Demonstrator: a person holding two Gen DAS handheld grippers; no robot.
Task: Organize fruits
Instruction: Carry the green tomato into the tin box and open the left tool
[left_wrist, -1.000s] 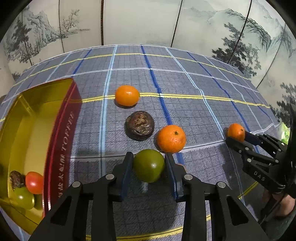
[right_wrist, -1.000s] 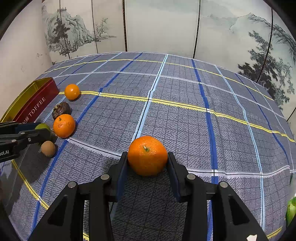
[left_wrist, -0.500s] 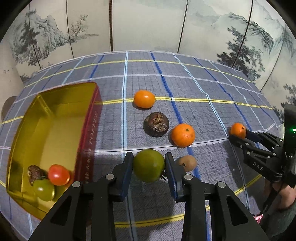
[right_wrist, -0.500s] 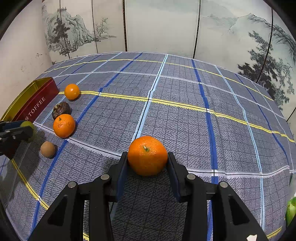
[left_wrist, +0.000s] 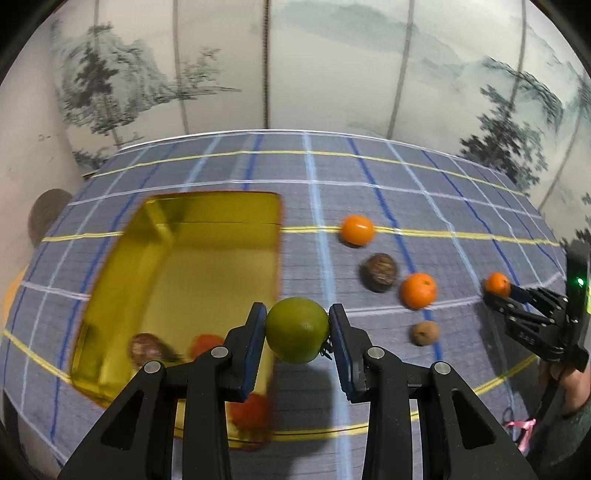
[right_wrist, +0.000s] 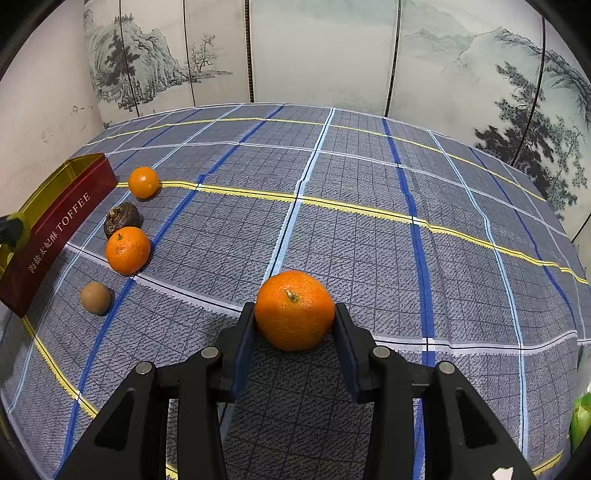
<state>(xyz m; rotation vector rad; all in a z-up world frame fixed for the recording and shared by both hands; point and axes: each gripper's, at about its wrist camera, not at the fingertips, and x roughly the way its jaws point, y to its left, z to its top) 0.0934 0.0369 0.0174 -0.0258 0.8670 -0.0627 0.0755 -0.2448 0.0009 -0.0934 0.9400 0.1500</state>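
My left gripper (left_wrist: 297, 334) is shut on a green round fruit (left_wrist: 297, 325), held above the right wall of the gold-lined red toffee tin (left_wrist: 177, 229). A dark wrinkled fruit (left_wrist: 146, 347) and a red tomato (left_wrist: 205, 343) lie in the tin's near end. My right gripper (right_wrist: 294, 321) is shut on an orange mandarin (right_wrist: 294, 306) close to the plaid cloth. Two oranges (right_wrist: 143, 182) (right_wrist: 127, 250), a dark fruit (right_wrist: 122, 218) and a small brown fruit (right_wrist: 95, 297) lie beside the tin (right_wrist: 62, 229).
A painted folding screen stands behind the table. The cloth drops off at the near and right edges. A green object (right_wrist: 581, 417) shows at the right wrist view's lower right edge. A person's hand (left_wrist: 569, 384) holds the right gripper.
The left gripper rose and swung left with the green fruit, from above the cloth to the tin's right wall. The right gripper and its mandarin stayed put.
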